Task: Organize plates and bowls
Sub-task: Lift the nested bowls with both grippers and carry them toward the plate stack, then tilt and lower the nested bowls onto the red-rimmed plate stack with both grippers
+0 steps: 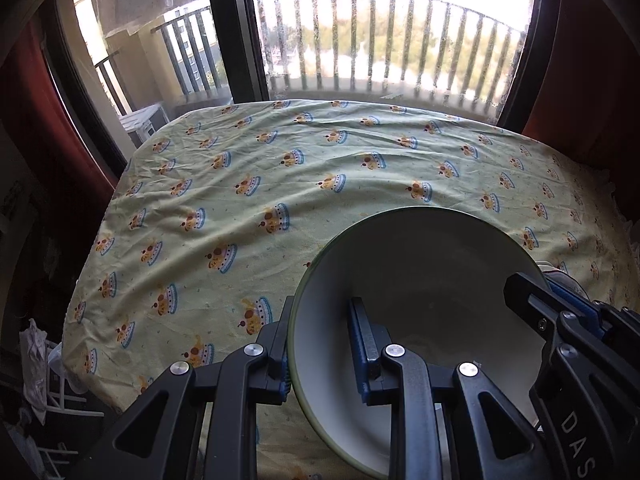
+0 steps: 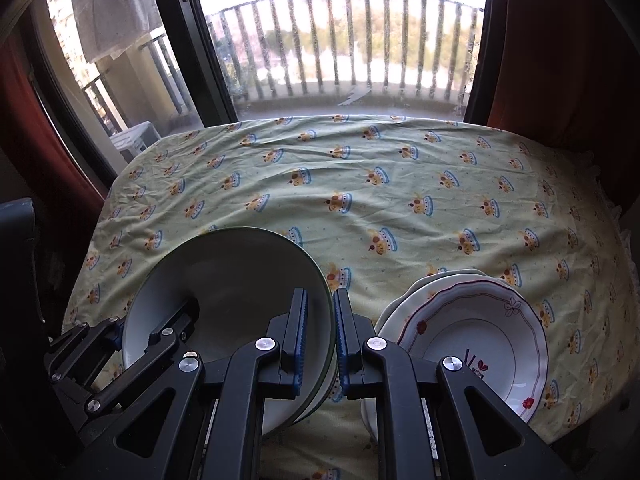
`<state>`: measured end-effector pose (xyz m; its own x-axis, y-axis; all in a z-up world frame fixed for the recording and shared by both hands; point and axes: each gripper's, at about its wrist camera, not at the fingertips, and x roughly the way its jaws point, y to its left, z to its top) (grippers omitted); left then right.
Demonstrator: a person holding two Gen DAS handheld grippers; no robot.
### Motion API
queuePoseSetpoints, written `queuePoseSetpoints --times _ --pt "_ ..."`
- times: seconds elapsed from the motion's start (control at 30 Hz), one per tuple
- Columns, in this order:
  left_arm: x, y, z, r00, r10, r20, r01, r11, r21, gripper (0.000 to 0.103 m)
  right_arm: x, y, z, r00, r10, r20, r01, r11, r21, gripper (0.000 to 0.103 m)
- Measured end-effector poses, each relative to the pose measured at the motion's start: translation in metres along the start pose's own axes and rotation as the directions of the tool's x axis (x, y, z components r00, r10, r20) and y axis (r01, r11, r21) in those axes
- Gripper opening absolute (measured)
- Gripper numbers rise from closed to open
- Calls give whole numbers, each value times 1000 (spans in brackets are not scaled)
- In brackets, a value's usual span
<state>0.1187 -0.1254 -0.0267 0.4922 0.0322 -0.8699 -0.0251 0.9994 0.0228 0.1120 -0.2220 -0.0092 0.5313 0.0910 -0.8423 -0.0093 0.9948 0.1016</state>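
Bowl (image 2: 240,280) left of plates (image 2: 476,328), on tablecloth (image 2: 380,184)

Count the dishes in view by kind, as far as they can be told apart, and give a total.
White bowl with a green rim: 1 plainly seen; edges beneath it hint at more nested.
White scalloped plates with red trim: 2, stacked; only the rim of the lower one shows.
Total: at least 3.
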Motion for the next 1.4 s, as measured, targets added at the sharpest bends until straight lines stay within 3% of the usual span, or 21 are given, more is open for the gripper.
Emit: queuePoseSetpoints --times 0.6,0.97,1.07,1.3,1.33,1.4 --pt "29 1 -14 997 19 -80 -20 1000 -5 22 35 1 -15 995 -15 -94 12 999 -31 16" --pt "32 -4 -19 998 31 -57 -30 999 11 23 37 -1 -21 998 -42 -42 40 997 -61 15" --pt "32 -2 -19 998 6 -62 -6 1000 -6 23 35 -2 -22 999 -36 -32 35 998 -49 15" --pt "33 3 -22 993 -68 -97 68 998 -5 43 31 -3 -25 999 -9 -39 9 1000 -11 16" --pt "34 4 -22 992 -75 -102 75 997 -5 52 32 -2 -25 999 -9 -45 8 1000 -5 19" --pt "34 8 -21 991 -86 -98 86 996 -5 62 33 -2 -25 999 -13 -52 13 1000 15 35"
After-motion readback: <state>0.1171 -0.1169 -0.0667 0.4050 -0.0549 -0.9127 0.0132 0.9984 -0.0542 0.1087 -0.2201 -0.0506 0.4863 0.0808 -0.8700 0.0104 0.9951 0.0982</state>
